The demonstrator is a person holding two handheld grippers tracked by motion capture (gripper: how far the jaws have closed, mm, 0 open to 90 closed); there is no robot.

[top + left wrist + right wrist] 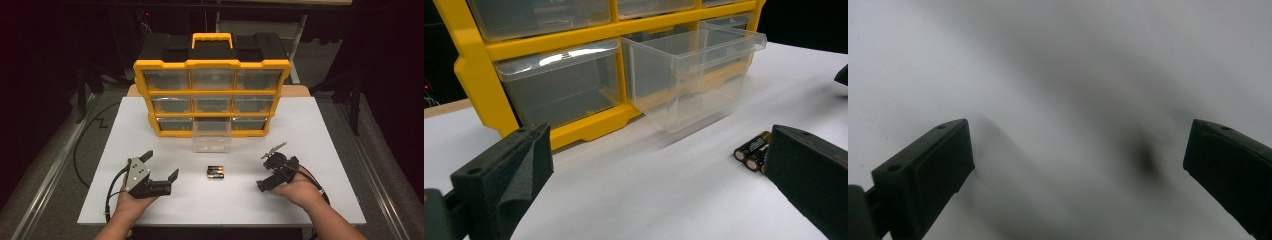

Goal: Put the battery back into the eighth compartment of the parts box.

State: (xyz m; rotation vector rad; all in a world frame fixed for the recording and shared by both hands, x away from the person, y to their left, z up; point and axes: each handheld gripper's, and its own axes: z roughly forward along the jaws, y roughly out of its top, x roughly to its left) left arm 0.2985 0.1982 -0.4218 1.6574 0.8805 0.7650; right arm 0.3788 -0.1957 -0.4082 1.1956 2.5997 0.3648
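Two black and gold batteries (216, 172) lie side by side on the white table (330, 145), in front of a yellow drawer organizer (212, 64). Its bottom middle clear drawer (212, 136) is pulled out and looks empty. My left gripper (162, 164) rests open on the table to the left of the batteries, jaws wide apart. In the left gripper view the batteries (754, 149) lie just beside the right jaw, with the drawer (694, 70) beyond. My right gripper (266, 168) is open to the right of the batteries, holding nothing. The right gripper (1078, 160) faces the bare table top (1058, 65) at close range.
The organizer (474, 75) has three rows of clear drawers, the others pushed in, and a black top with a yellow handle (212, 38). Cables trail from both grippers toward the table's near edge. Dark floor surrounds the table.
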